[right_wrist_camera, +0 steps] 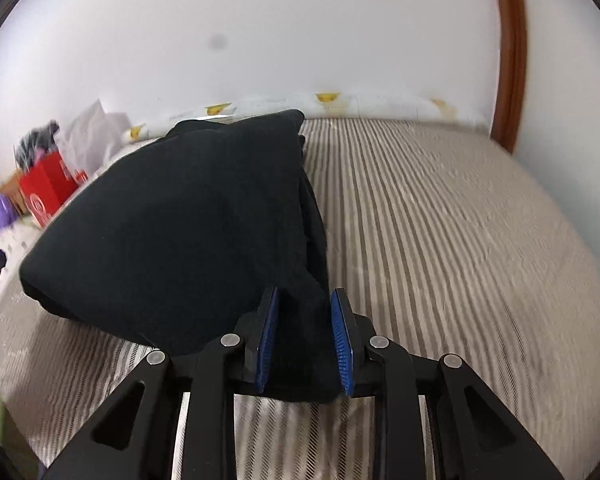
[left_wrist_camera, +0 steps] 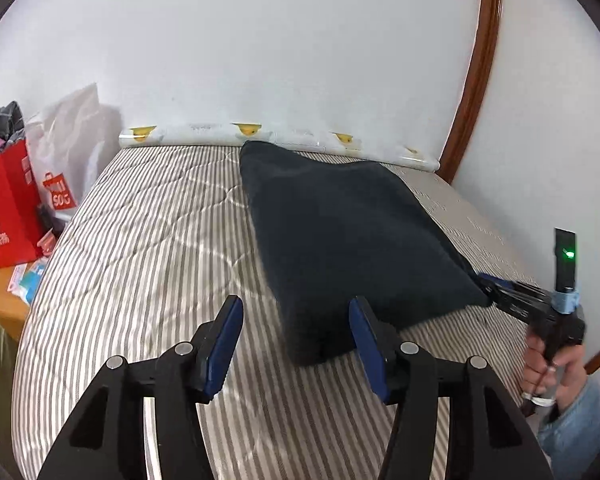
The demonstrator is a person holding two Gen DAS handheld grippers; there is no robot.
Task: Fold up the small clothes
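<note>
At the far left of the left wrist view, a red paper bag (left_wrist_camera: 8, 216) stands beside the bed, cut off by the round edge of the lens. Dark checked cloth pokes out of its top, too crumpled to identify. A white plastic bag (left_wrist_camera: 70, 128) leans against the wall behind it, and its red print is only partly readable. Small papers lie on a wooden surface below, blurred.

The striped bedcover (left_wrist_camera: 148, 248) fills the middle of both views. The left gripper (left_wrist_camera: 296, 344) hangs above it with its jaws spread apart and nothing between them. Its blue pads (left_wrist_camera: 226, 344) are clear of the cloth, and the inner one sits just beside the near edge of the dark garment (left_wrist_camera: 340, 240).

That garment lies folded on the bedcover, reaching back toward the rolled white bolster (left_wrist_camera: 300, 142) at the wall. Its layers merge into one dark mass, so the kind of clothing cannot be told.

At the right, the right gripper (left_wrist_camera: 486, 286) pinches the garment's near corner. In the right wrist view the cloth bunches between the blue pads (right_wrist_camera: 342, 344) of this right gripper (right_wrist_camera: 305, 344) and hides the pad faces. A hand (left_wrist_camera: 548, 360) in a denim sleeve (left_wrist_camera: 580, 420) holds the handle, partly cut off. The brown wooden frame (left_wrist_camera: 480, 60) curves up the wall.
</note>
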